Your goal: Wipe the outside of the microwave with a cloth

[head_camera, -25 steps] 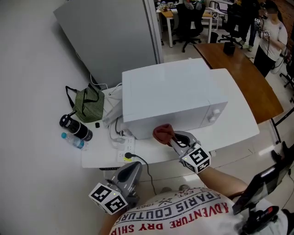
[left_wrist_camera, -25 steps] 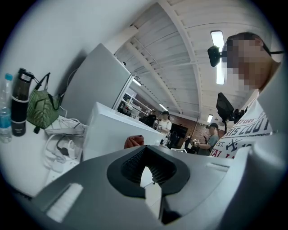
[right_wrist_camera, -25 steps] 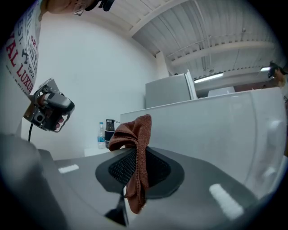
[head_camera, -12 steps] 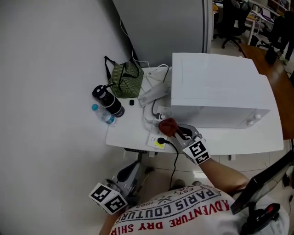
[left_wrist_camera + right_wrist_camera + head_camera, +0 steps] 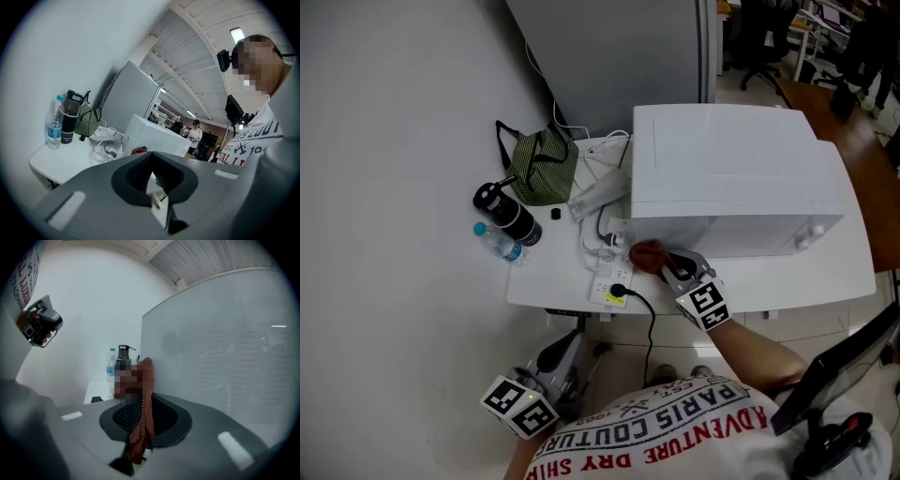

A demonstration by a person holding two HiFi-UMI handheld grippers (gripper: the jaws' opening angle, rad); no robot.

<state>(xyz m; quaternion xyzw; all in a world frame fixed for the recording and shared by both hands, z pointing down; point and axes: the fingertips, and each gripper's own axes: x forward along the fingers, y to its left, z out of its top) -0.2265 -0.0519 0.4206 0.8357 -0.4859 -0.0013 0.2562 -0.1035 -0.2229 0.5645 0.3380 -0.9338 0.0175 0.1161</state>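
Note:
A white microwave (image 5: 731, 178) stands on the white table (image 5: 553, 281). My right gripper (image 5: 667, 262) is shut on a rust-red cloth (image 5: 648, 253), held against the lower left corner of the microwave's front. In the right gripper view the cloth (image 5: 143, 399) stands pinched between the jaws, right beside the microwave's mesh door (image 5: 225, 348). My left gripper (image 5: 553, 361) hangs below the table's front edge, away from the microwave; its jaws are shut with nothing between them. From the left gripper view the microwave (image 5: 154, 138) shows beyond the jaws.
Left of the microwave lie a green striped bag (image 5: 542, 167), a black flask (image 5: 506, 214), a water bottle (image 5: 495, 242), a power strip with a black plug (image 5: 614, 292) and white cables (image 5: 605, 192). A grey cabinet (image 5: 619, 47) stands behind. A wooden table (image 5: 853, 122) is at the right.
The view has swung and steadied. My right gripper with the cloth has slid left along the microwave's front to its lower left corner. The left gripper has stayed low.

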